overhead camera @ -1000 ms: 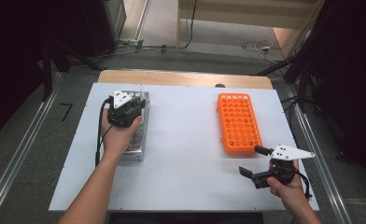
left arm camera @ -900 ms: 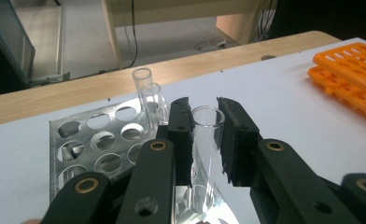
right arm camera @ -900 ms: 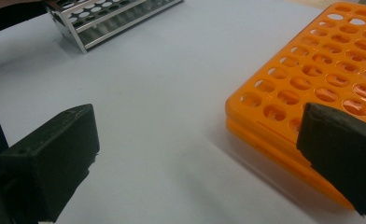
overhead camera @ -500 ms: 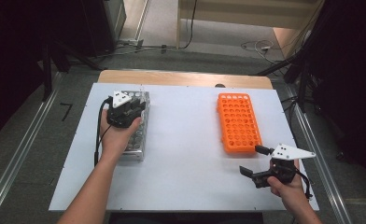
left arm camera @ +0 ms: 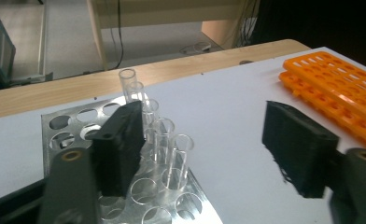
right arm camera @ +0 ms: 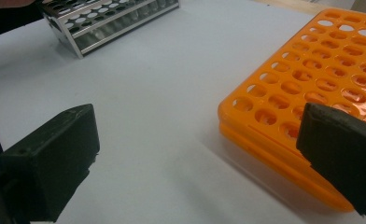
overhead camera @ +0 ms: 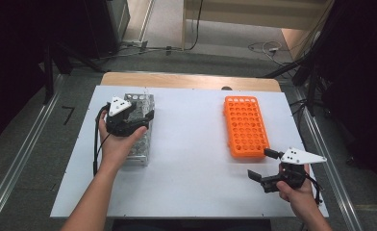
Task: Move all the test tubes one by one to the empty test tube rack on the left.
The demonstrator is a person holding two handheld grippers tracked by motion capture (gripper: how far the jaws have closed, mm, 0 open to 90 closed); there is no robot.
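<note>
At left of the high view, the left gripper [overhead camera: 145, 118] and its hand cover much of the metal tube rack [overhead camera: 141, 156], so the glass test tubes [left arm camera: 172, 149] are hard to make out there. In the left gripper view its jaws have just been opening and stand wide apart; the tubes sit upright in one row of the rack beside the left pad, none pressed. The orange rack [overhead camera: 246, 125] lies right of centre. At lower right, the right gripper [overhead camera: 263, 164] hovers level, jaws spread, holding nothing.
</note>
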